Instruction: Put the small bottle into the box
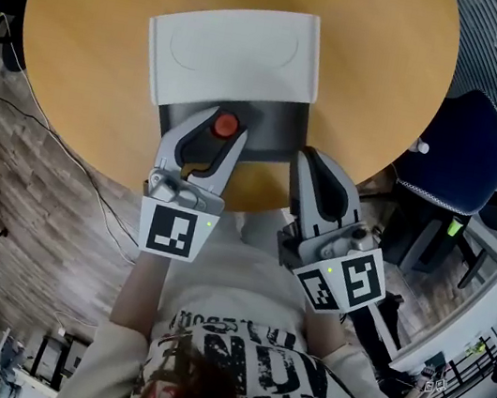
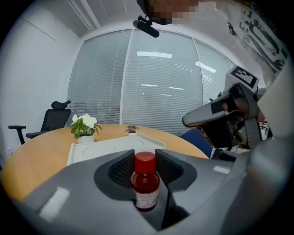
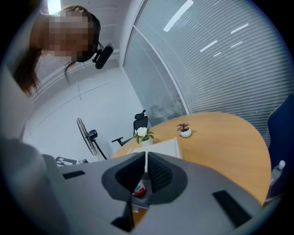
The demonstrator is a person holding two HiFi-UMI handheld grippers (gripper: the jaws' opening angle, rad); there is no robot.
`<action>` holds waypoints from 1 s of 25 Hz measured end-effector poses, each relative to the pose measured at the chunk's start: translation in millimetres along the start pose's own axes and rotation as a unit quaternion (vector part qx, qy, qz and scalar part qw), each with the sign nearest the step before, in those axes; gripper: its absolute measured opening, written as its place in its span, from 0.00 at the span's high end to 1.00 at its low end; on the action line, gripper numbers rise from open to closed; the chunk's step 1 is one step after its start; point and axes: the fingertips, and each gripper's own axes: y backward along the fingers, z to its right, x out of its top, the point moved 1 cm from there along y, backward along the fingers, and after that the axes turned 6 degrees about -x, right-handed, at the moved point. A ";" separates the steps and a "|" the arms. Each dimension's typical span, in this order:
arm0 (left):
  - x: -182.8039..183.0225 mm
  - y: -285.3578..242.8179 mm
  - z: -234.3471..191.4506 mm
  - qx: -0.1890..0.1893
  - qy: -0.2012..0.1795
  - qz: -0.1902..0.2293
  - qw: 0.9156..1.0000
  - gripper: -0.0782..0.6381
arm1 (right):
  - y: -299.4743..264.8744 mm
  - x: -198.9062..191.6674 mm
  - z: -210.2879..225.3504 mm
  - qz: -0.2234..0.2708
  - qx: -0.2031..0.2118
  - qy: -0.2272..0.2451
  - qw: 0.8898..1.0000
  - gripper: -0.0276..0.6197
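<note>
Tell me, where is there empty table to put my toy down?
Bare table left of the white lid and right of it, toward the blue chair. It's crowded at the near edge: the left tongs, right tongs, bottle and box meet there.

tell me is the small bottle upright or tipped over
Upright: the small bottle stands between the jaws of the left gripper, red cap on top.

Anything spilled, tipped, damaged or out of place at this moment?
Nothing stands out. The small bottle is upright and capped, held in the left claw over the near part of the box, which lies open on the table. No spill or damage shows.
</note>
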 end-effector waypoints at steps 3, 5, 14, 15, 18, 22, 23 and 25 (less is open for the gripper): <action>-1.1 -2.2 1.2 -0.003 -0.010 -0.003 1.000 0.68 | -0.2 0.0 -0.7 -0.001 0.000 0.000 1.000 0.92; -1.4 -3.4 2.6 -0.005 -0.023 -0.005 1.000 0.68 | -0.5 -0.4 -1.0 -0.002 -0.001 0.001 1.000 0.92; 0.3 -9.2 6.4 -0.010 -0.040 -0.027 0.999 0.68 | -2.5 -0.8 -2.2 -0.007 0.000 0.005 1.000 0.92; 0.5 -9.1 6.9 -0.011 -0.045 -0.030 0.998 0.68 | -2.9 -0.8 -2.8 -0.007 0.001 0.006 1.000 0.92; -2.2 -7.1 9.3 -0.014 -0.053 -0.042 0.998 0.68 | -3.4 -1.0 -3.9 -0.007 0.002 0.007 1.000 0.92; -6.7 -1.9 9.5 -0.016 -0.053 -0.056 0.997 0.68 | -5.1 0.7 -6.9 -0.007 0.005 0.010 1.000 0.92; -8.0 -0.3 9.2 -0.016 -0.051 -0.060 0.997 0.68 | -5.7 1.0 -7.8 -0.007 0.006 0.011 1.000 0.92; -11.4 2.8 9.2 -0.017 -0.052 -0.066 0.996 0.68 | -6.6 0.7 -9.2 -0.007 0.008 0.011 1.000 0.92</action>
